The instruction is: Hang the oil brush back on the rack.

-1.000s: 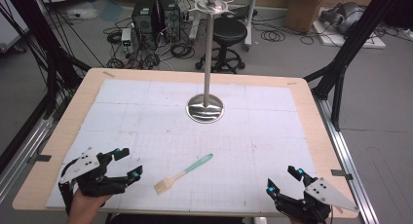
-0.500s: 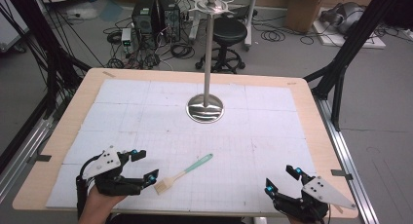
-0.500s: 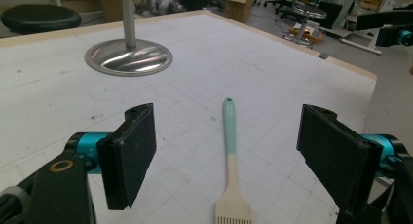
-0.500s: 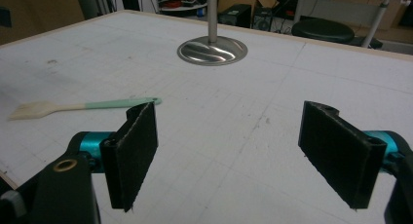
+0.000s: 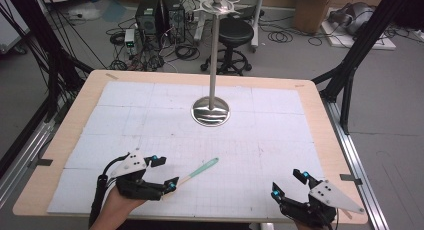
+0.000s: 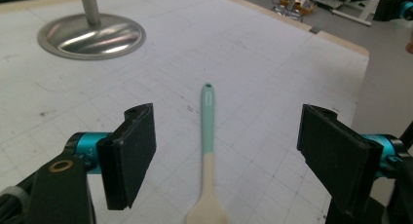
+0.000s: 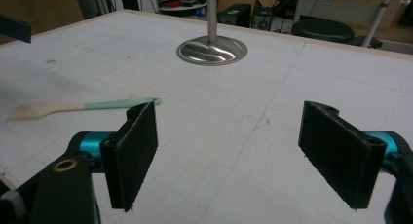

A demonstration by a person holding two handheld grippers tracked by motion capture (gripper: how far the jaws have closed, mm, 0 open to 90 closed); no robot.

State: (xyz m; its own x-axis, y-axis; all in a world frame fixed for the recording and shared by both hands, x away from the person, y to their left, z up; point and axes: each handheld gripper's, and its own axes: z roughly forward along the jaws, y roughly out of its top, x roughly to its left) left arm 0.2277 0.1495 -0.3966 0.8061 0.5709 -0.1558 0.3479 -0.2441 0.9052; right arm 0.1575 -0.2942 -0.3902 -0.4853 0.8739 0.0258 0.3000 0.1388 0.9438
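A spatula point(image 5: 202, 168) with a mint-green handle and a pale wooden head lies flat on the white gridded mat, near the front left. My left gripper point(image 5: 166, 171) is open at the wooden end. In the left gripper view the spatula point(image 6: 208, 131) runs straight away from me, and its head sits low between the wide-apart jaws of the left gripper point(image 6: 226, 156) without touching them. My right gripper point(image 5: 286, 183) rests open at the front right with nothing in it. In the right gripper view the spatula point(image 7: 83, 107) lies far off to the left of the right gripper point(image 7: 229, 156).
A tall metal stand with a round shiny base point(image 5: 211, 111) rises from the middle of the mat toward the back, and its base point(image 6: 92, 36) shows ahead on the left of the left gripper view. The wooden table edge point(image 5: 345, 190) runs close to my right gripper. Chairs, boxes and cables lie on the floor beyond.
My left gripper has slid right along the front of the table until its open jaws straddle the spatula's wooden head. The right gripper has hardly moved.
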